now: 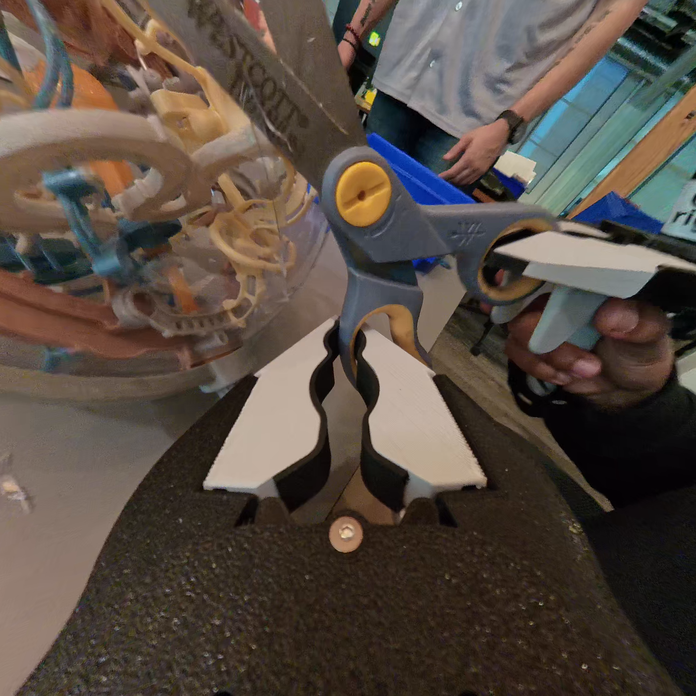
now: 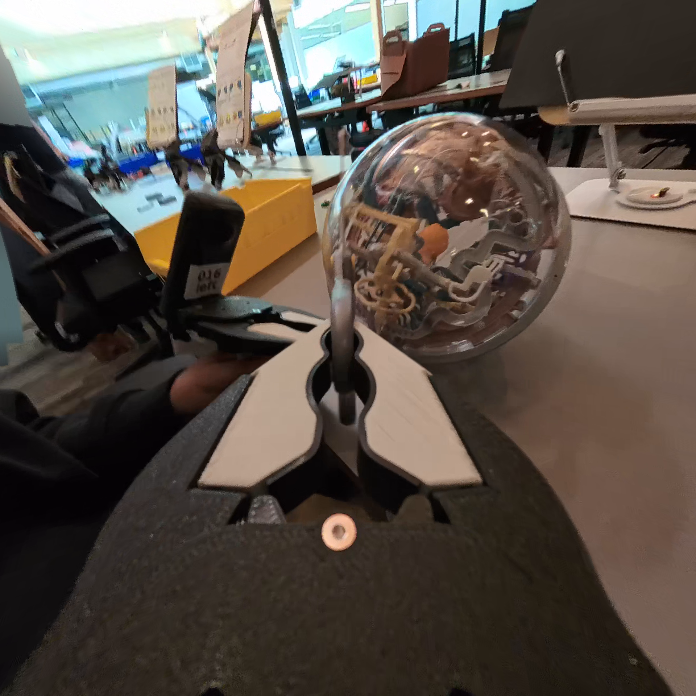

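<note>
the left gripper [image 1: 348, 341], low in the centre of the left wrist view, has its jaws pinched narrow on the lower handle loop of a pair of grey-and-yellow scissors [image 1: 361, 196]. the blades point up toward the upper left of the frame, spread apart, with the yellow pivot near the middle. the right gripper [image 1: 501, 256] comes in from the right edge, one finger pushed through the other handle loop, with a hand [image 1: 602, 350] on its trigger grip.

in the right wrist view the right gripper [image 2: 341, 341] has its jaws narrow around that grey loop [image 2: 342, 312], seen edge-on at centre. just behind it a clear maze ball [image 2: 448, 241] with tracks inside rests on the grey bench [image 2: 602, 376]. the left gripper [image 2: 297, 327] lies at mid-left, and a yellow bin [image 2: 271, 222] sits behind it. a person in a grey shirt [image 1: 470, 56] stands at the upper right of the left view.
</note>
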The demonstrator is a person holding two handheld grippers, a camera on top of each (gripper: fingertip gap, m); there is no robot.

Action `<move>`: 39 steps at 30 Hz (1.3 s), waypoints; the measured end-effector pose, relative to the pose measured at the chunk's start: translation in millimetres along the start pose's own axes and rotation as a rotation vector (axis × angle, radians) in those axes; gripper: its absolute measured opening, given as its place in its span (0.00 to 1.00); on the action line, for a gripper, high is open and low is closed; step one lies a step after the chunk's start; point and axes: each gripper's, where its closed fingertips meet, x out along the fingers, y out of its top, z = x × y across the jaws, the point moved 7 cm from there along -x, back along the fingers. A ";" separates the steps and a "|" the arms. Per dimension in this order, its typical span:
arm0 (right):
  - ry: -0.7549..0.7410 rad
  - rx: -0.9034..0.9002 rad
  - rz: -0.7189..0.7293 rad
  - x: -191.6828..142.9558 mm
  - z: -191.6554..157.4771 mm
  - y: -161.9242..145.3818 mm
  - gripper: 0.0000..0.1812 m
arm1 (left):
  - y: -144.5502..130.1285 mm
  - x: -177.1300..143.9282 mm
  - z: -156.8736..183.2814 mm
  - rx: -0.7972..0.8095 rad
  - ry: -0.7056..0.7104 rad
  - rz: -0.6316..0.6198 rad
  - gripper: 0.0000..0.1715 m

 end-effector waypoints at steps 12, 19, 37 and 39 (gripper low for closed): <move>0.010 0.092 0.059 5.7 -7.3 24.8 0.00 | 4.3 -12.6 -2.8 0.018 -0.027 -0.012 0.00; 0.002 0.077 0.140 30.4 -22.2 35.4 0.00 | 14.0 -26.9 -15.8 -0.014 -0.033 0.024 0.00; 0.075 0.063 0.092 101.4 -31.1 45.7 0.00 | 25.3 -48.6 -58.1 -0.219 -0.114 0.068 0.00; 0.078 0.063 0.091 104.5 -32.8 45.6 0.00 | 25.5 -50.6 -59.8 -0.230 -0.122 0.078 0.00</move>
